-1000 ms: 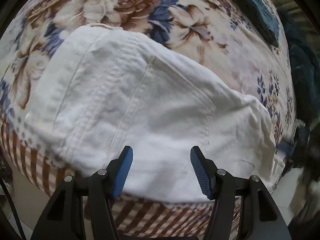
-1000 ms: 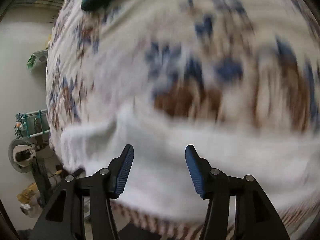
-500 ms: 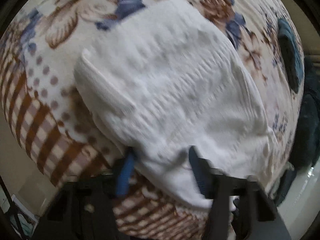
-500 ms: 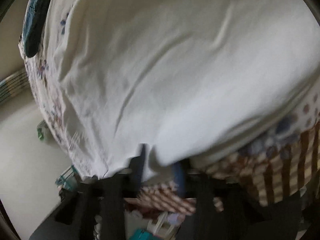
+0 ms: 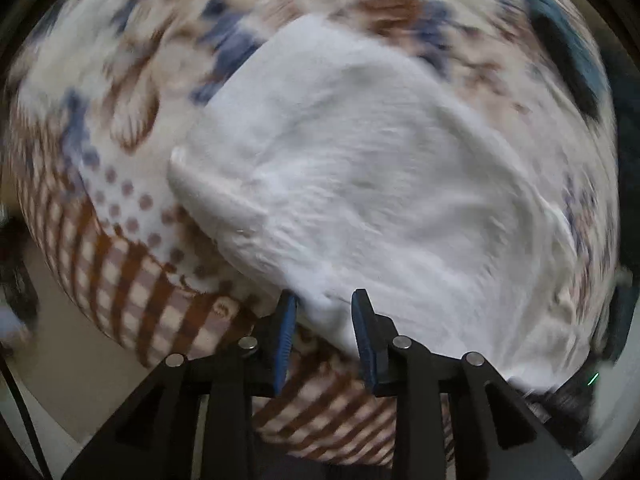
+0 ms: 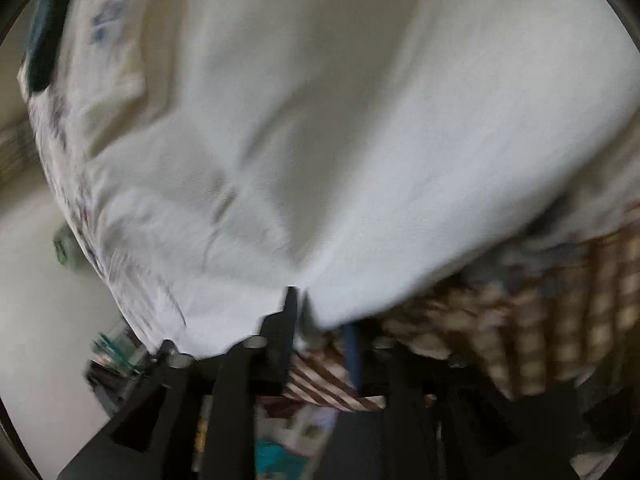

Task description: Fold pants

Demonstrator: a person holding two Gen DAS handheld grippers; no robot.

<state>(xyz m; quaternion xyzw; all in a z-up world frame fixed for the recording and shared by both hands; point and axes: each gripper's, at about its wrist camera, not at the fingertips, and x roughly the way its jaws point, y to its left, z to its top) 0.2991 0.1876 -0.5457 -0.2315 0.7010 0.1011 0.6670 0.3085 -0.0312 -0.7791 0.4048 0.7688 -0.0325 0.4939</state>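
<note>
Since a second ago both grippers moved onto the white pants (image 5: 380,184): left gripper (image 5: 322,308) closing on their 6 o'clock edge, right gripper (image 6: 320,312) opening around the hem.

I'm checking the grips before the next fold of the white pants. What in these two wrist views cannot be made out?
- Right wrist view: motion blur smears the right claw, opening now; whether its pads press the white pants is unclear.
- Left wrist view: left claw is closing with a pants edge between the fingers; contact is blurred.
- Both views: the pants' far end is cut off by the edge.
- Left wrist view: dark blue item is too blurred to identify.
</note>
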